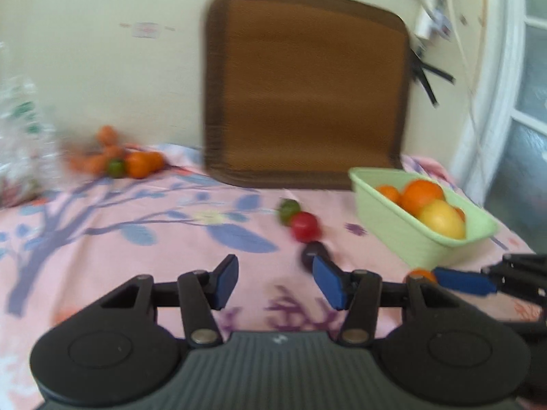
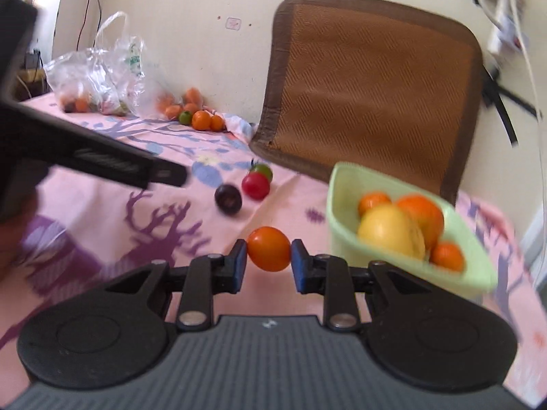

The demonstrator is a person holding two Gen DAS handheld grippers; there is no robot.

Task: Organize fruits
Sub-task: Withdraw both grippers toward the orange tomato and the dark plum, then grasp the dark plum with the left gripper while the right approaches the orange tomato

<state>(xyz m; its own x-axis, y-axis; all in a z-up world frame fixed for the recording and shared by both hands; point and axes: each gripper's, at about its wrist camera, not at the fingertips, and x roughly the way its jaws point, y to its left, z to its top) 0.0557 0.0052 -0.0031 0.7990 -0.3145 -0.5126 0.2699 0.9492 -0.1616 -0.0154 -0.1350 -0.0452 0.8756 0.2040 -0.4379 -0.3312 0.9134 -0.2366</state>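
Right gripper (image 2: 268,261): fingers pinching a small orange fruit (image 2: 269,248) between the blue pads, held clear of the pink floral sheet (image 2: 102,212)

Green basket (image 2: 345,184): just beyond the right fingers and off to their right, tilted in view; near rim close to the held fruit; already holding a yellow fruit (image 2: 391,230) and several oranges (image 2: 422,215)

Long axis of basket: runs away from the right fingers, up and to the left in the right wrist view; judged approach is forward and rightward over the near wall

Left gripper (image 1: 275,282): fingers spread, nothing between them, hovering above the sheet

Dark plum (image 2: 228,198), red fruit (image 2: 255,186), green fruit (image 2: 263,171): loose in a short row ahead of the left fingers and slightly to their right, plum closest, almost at the right-hand pad in the left wrist view

Far cluster of orange and green fruit (image 2: 201,119) beside a clear plastic bag (image 2: 102,78): well beyond both sets of fingers, toward the wall

Nearer hand: right for the basket, left for the loose row

Brown woven mat (image 2: 369,89): leaning on the wall behind the basket
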